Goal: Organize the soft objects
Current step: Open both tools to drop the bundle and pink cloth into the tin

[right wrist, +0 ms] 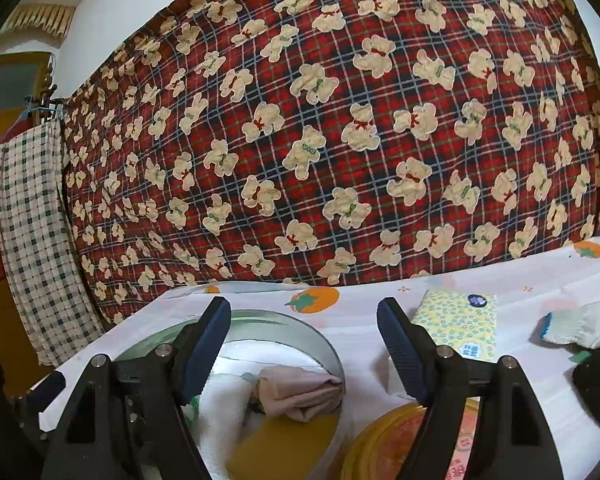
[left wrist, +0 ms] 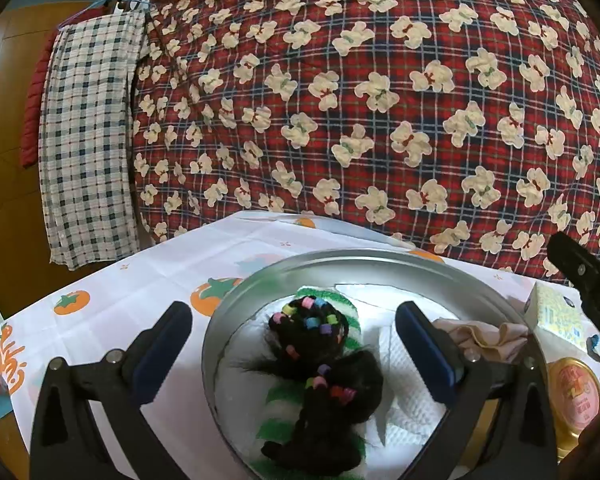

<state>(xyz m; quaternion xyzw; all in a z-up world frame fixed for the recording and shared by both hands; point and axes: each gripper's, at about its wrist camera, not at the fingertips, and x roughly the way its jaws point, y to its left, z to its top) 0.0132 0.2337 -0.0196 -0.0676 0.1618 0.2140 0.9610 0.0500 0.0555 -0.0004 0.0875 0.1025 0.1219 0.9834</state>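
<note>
- Hanging behind the table, a red plaid quilt (left wrist: 340, 100) printed with cream bears is filling the background in both views, and a checked cloth (left wrist: 88, 140) is hanging at its left beside a wooden door (left wrist: 4, 120).
- We are looking down on a white tablecloth (left wrist: 140, 280) with orange fruit prints that is covering the tabletop.
- We are seeing a round metal basin (left wrist: 364, 260) sitting near the front edge of the tabletop, toward its middle.
- We are finding a black hairpiece (left wrist: 324, 364) with small coloured beads lying inside the basin on a white and green towel (left wrist: 404, 408); its long axis is running from the far rim toward the near rim, with the beaded coil at the far end.
- We are seeing a beige cloth (right wrist: 300, 396) draping over the basin's right rim.
- We are holding the left gripper (left wrist: 292, 344) above the basin with its jaws spread wide on either side of the hairpiece, gripping nothing.
- We are holding the right gripper (right wrist: 304, 340) wide apart too, empty, over the basin's right rim and a yellow-rimmed lid (right wrist: 384, 440) at the front edge.
- We are noticing a yellow patterned packet (right wrist: 460, 328) lying just beyond the lid.
- We are seeing a white knitted glove (right wrist: 580, 324) with a blue cuff lying toward the right edge, and below it a dark object we cannot identify.
</note>
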